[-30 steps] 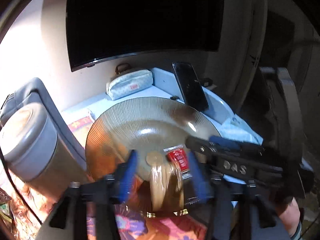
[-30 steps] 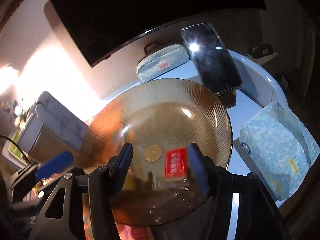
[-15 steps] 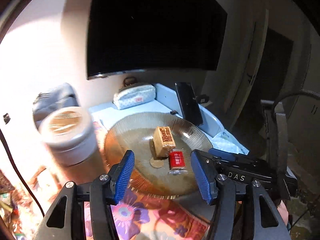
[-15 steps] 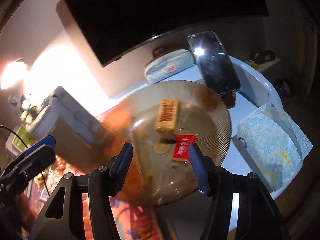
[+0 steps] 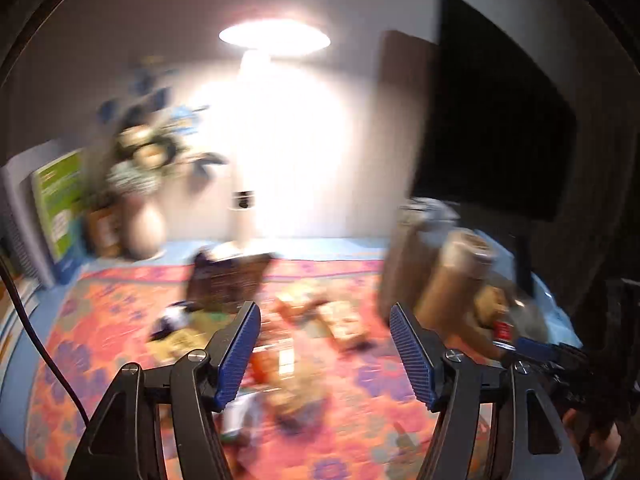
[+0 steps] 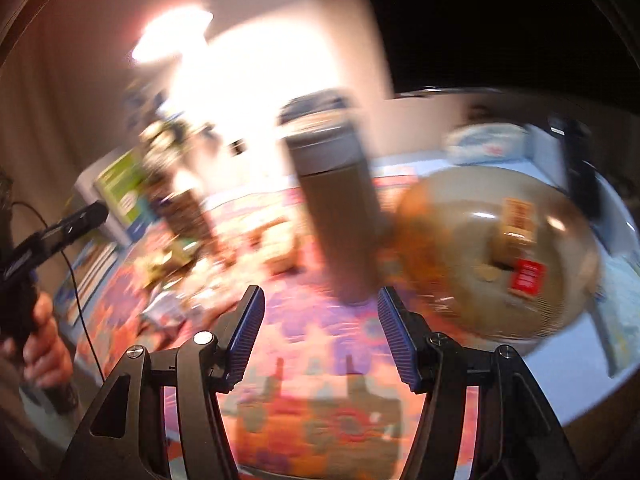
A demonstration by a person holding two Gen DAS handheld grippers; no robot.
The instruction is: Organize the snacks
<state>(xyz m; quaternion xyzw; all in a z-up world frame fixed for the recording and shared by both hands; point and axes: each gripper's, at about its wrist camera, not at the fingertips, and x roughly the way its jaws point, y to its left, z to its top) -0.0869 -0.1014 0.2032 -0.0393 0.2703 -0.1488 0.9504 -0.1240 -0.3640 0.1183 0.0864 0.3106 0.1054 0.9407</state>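
My left gripper hangs over a blurred heap of snack packets on the floral cloth. Its jaws are opening, and the blue pads touch nothing. My right gripper is open and empty above the same cloth, just in front of a tall grey-lidded canister. To its right stands the amber glass plate, which holds a brown snack bar and a red packet. The snack heap lies left of the canister. A hand carries the left gripper at the left edge of the right wrist view.
A vase of flowers and a green box stand at the back left, under a bright lamp. A dark screen hangs at the right. A phone, a pale pouch and a tissue pack surround the plate.
The brown bar left my left gripper and the red packet left my right one; both now lie on the plate. Both grippers swung left from the plate towards the snack heap.
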